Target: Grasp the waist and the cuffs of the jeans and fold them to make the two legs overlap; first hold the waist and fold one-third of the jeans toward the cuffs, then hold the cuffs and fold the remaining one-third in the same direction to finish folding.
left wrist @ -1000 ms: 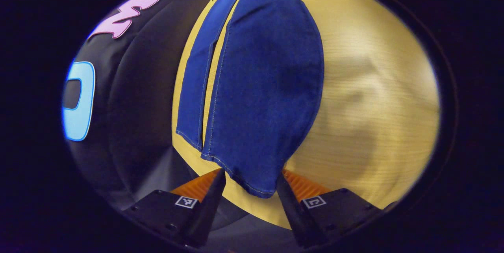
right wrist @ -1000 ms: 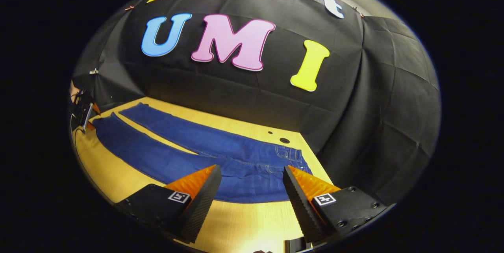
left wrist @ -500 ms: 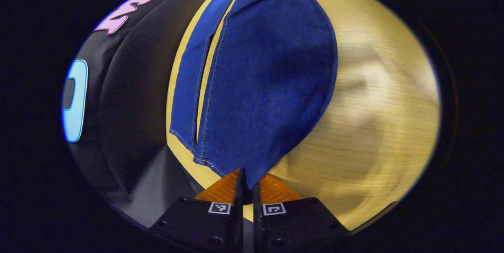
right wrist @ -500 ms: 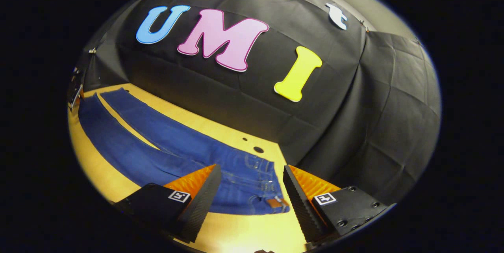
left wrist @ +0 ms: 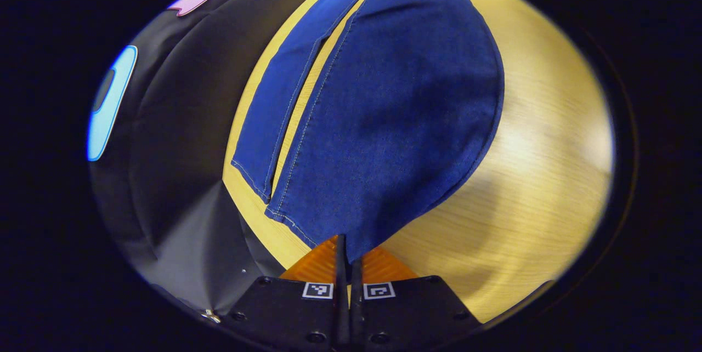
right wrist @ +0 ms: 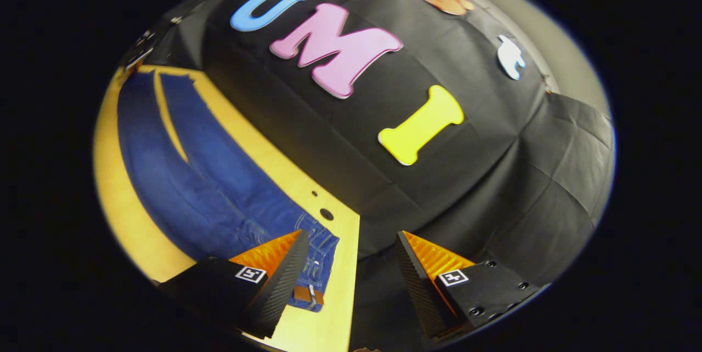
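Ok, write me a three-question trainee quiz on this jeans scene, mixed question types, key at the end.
1. True or false: the left gripper is shut on a cuff of the jeans.
2. Multiple choice: the right gripper is A) shut on the waist, B) open, its fingers apart, C) shut on the cloth wall.
3. Fill in: the jeans lie on a ____ table, legs side by side with a gap between them.

Key: 1 true; 2 B; 3 wooden.

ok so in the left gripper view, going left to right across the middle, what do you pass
black cloth wall → narrow strip of table → far jeans leg → sliver of table → near jeans leg → bare wooden table
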Available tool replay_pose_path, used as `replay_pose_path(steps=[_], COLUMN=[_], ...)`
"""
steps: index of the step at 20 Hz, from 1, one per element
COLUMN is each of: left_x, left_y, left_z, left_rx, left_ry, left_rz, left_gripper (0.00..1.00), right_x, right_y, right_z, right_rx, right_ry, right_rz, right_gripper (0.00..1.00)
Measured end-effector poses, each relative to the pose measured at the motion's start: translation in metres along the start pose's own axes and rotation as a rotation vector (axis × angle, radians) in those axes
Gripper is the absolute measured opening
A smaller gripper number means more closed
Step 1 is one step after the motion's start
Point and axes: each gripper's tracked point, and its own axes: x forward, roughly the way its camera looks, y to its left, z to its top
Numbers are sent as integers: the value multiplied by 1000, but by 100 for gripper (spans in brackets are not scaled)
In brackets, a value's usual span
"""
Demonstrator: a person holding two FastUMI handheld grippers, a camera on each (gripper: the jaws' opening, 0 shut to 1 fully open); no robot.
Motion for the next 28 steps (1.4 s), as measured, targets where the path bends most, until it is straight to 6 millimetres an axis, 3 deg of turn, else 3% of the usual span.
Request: replay_pose_path(steps=[4,7,11,15,24,27,28], left_x=[1,3,4,5,4,3,4], left_y=[0,1,2,2,2,3,3], left_z=[-1,-2,-2,-2,-2,-2,-2], left_rx=[-11,-29,-43,-44,-85,-107,-117], left_ry=[3,-1,-5,-6,-27,-31,-31], left_rz=[11,32,49,53,90,111,122], left_gripper=[6,6,6,6,6,6,6], right_x=[6,1,16,40,98,111,115], right_y=[40,73,77,89,102,109,112], right_z=[-46,-111,-157,-175,-156,-162,-164], right_rx=[-243,-368,-468,-582,-779,-792,-790], right_ry=[66,183,290,323,228,257,256], right_rz=[255,407,436,439,351,359,362], right_gripper=[98,98,98,98,89,65,38])
